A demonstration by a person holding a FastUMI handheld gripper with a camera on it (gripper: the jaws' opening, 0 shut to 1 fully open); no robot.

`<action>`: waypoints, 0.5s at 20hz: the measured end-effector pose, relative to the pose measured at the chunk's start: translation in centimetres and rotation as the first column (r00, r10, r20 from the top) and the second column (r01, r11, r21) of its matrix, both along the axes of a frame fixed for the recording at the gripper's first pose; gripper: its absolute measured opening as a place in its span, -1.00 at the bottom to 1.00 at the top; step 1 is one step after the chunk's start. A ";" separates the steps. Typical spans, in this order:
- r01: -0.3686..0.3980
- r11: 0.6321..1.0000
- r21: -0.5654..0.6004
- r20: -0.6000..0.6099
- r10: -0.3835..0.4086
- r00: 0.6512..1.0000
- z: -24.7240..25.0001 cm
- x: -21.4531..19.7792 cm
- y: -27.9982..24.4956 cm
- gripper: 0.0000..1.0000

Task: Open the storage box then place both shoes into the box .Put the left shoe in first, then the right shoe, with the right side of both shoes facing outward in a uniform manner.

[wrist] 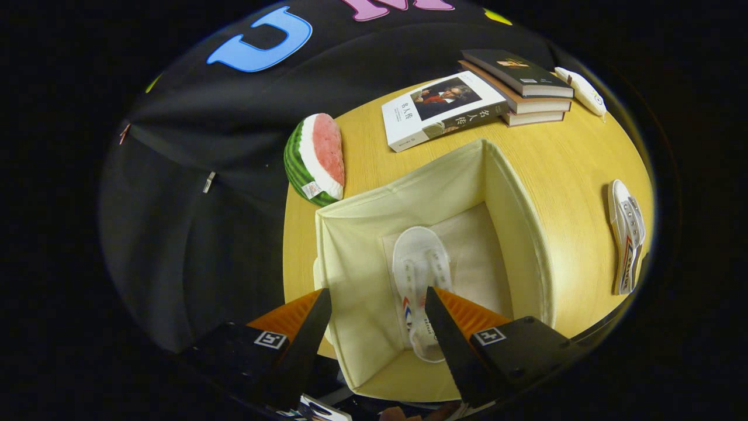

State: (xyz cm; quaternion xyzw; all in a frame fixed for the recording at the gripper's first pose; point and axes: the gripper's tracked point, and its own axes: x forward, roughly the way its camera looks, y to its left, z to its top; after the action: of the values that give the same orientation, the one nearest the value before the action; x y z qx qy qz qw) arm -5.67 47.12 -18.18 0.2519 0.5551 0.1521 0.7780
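Cream fabric box [514, 193] at frame centre holds one shoe [419, 275]; gripper [378, 318] hangs above, fingers apart, empty. Second shoe [626, 234] waits on the desk [561, 152], right.

Tongs spread wide, holding nothing

The tongs [377, 298] point downward, both fingers [310, 327] parted with a broad gap between them, pressing on nothing.

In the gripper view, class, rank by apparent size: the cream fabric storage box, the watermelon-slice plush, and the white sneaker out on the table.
1. Cream fabric storage box
2. Watermelon-slice plush
3. White sneaker on the table, though fisheye distortion squeezes it, so this place is unsure.
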 end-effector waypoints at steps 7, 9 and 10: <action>-0.092 0.995 0.041 0.119 0.087 0.989 4.3 -0.6 -5.3 0.98; -0.088 0.996 0.029 0.194 0.081 0.978 6.1 -0.2 -9.2 0.99; -0.083 0.996 0.018 0.230 0.077 0.970 6.6 -0.1 -11.3 0.98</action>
State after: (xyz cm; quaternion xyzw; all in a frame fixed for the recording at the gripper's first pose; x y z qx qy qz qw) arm -5.82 35.83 -11.61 0.2208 0.4694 0.2187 0.8265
